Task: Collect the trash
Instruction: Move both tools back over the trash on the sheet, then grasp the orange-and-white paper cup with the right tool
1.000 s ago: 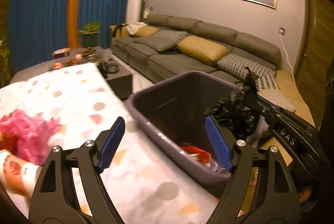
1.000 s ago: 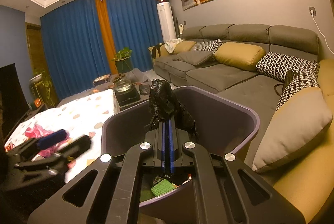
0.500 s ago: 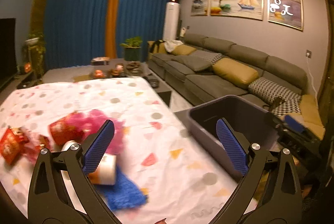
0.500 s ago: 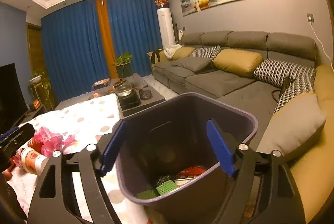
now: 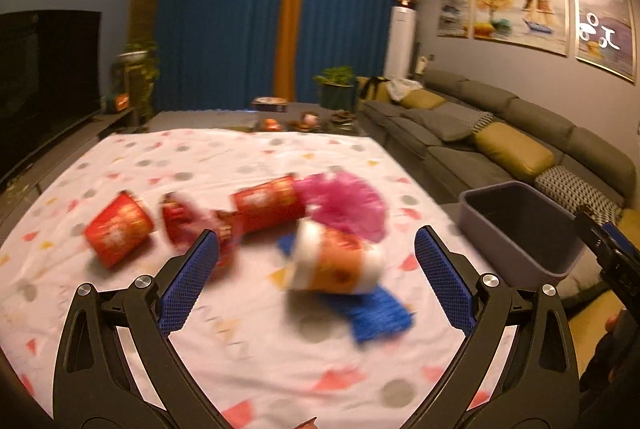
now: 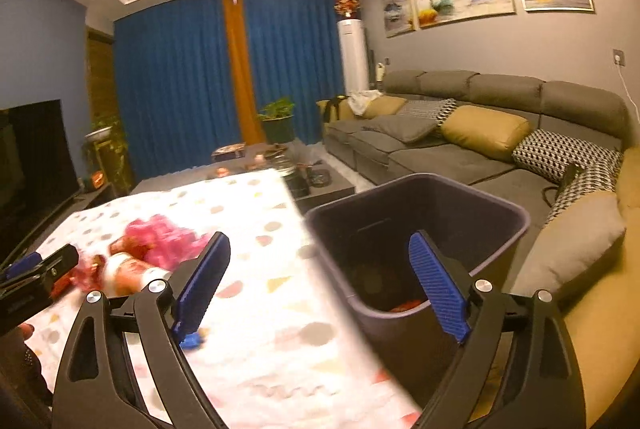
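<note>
Trash (image 5: 304,225) litters the tablecloth (image 5: 240,349) beside the bin (image 6: 420,229); both grippers' fingers (image 5: 188,277) spread, empty.

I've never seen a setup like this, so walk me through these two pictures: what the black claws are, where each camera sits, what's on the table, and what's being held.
There is no robot here. A person holds a two-finger clamp in each hand, and a fisheye camera on each clamp looks forward along its blue-padded fingers.

The left camera shows the left gripper open over a patterned tablecloth. On the cloth lie red cups, an orange and white cup on its side, a pink tinsel bundle and a blue cloth, all blurred.

The right camera shows the right gripper open, near the edge of the grey trash bin, which has some trash at the bottom.

Neither gripper holds anything.
</note>
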`<state>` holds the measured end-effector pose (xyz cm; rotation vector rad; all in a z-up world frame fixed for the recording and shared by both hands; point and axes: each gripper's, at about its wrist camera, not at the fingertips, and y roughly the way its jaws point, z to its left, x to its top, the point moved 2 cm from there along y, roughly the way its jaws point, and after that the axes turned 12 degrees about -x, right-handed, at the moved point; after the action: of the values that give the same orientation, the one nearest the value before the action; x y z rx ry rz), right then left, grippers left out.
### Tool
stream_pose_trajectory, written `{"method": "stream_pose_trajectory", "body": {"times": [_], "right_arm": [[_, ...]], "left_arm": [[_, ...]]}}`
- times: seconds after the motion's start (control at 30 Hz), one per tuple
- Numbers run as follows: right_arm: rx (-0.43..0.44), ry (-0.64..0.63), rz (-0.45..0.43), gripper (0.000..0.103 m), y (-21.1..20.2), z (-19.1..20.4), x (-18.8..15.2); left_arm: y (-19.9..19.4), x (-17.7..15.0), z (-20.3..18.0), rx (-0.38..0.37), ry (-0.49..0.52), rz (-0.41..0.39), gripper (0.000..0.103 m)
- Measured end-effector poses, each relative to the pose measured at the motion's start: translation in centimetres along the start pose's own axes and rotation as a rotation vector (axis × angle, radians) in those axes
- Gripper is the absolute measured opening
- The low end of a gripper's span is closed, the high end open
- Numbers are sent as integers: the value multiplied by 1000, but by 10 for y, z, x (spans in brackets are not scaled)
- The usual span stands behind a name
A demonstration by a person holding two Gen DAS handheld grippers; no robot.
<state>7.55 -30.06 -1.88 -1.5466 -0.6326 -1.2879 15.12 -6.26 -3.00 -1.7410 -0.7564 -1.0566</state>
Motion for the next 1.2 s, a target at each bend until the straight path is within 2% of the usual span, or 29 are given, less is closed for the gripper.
{"method": "stream_pose_trajectory", "body": {"times": [0.23, 0.5, 0.63, 0.97, 1.2], "right_arm": [[71, -25, 18, 89, -16, 40, -9], [119, -77, 32, 90, -24, 92, -23], [131, -89, 44, 94, -20, 115, -31], [177, -135, 145, 95, 15, 174, -49], [159, -140, 195, 95, 42, 199, -54]], "left_arm": [[-40, -5, 46, 101, -33, -32, 97], [-68, -8, 89, 164, -84, -51, 97], [-72, -10, 104, 194, -88, -52, 97], [-71, -9, 139, 231, -118, -62, 97], [-63, -10, 155, 234, -130, -57, 97]]}}
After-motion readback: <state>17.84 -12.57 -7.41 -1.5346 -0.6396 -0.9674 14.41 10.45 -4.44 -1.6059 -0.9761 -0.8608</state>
